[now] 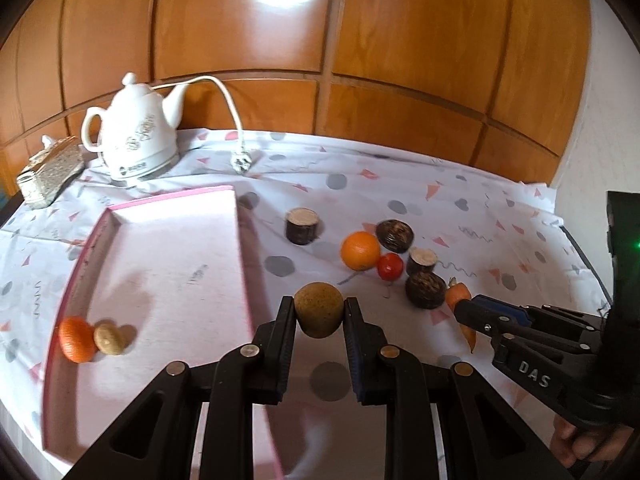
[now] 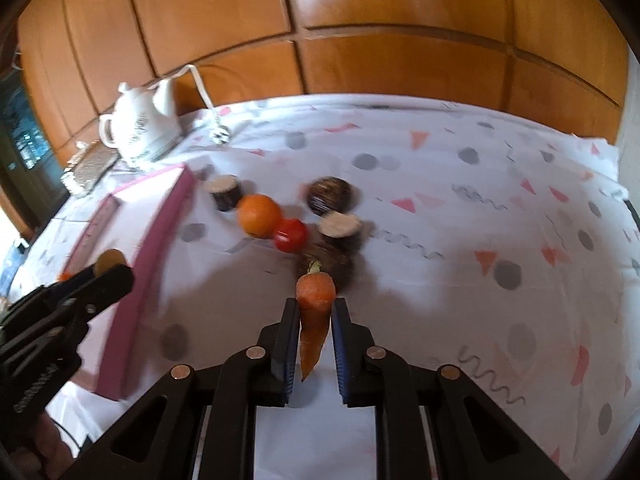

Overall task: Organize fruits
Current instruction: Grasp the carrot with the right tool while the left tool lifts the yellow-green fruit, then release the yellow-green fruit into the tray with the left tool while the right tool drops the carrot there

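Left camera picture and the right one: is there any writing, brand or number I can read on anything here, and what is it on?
"DAS" in pale letters on the black arm of the right gripper, seen in the left wrist view.
A small dark logo on the base of the white ceramic electric kettle: too small to read.
Faint grey print on the floor of the pink shallow cardboard tray: too blurred to read.
Raised lettering on the black arm of the left gripper, seen in the right wrist view: illegible.

Bright daylight, panel glare, fisheye warp, blur
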`<action>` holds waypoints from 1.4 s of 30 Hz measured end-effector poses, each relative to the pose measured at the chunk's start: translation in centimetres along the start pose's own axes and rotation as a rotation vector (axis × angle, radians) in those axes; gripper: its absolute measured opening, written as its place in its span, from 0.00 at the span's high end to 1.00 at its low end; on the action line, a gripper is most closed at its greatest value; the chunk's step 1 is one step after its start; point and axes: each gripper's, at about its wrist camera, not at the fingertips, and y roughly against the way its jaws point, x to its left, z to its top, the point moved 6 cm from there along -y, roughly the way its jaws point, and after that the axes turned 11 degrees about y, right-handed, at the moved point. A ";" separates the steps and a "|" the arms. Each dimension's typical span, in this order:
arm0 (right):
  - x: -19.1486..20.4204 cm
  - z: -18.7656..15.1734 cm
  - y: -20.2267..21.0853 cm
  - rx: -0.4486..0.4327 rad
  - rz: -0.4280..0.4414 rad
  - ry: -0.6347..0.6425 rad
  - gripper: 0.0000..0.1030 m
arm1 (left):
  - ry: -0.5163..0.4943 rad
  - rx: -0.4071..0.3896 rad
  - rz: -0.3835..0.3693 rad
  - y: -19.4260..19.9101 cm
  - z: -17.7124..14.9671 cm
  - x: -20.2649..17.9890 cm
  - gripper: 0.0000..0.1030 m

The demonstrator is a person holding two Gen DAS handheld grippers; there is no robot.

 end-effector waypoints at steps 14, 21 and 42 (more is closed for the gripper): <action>10.8 3.6 -0.2 -0.008 0.261 0.178 0.85 | 0.156 -0.040 0.144 0.8 2.2 8.7 0.77; 16.1 4.4 -1.7 0.032 0.397 0.216 0.84 | 0.226 -0.045 0.235 0.4 3.8 13.2 0.75; 14.9 2.6 -2.0 0.022 0.263 0.203 0.72 | 0.222 -0.033 0.230 0.8 2.5 12.0 0.70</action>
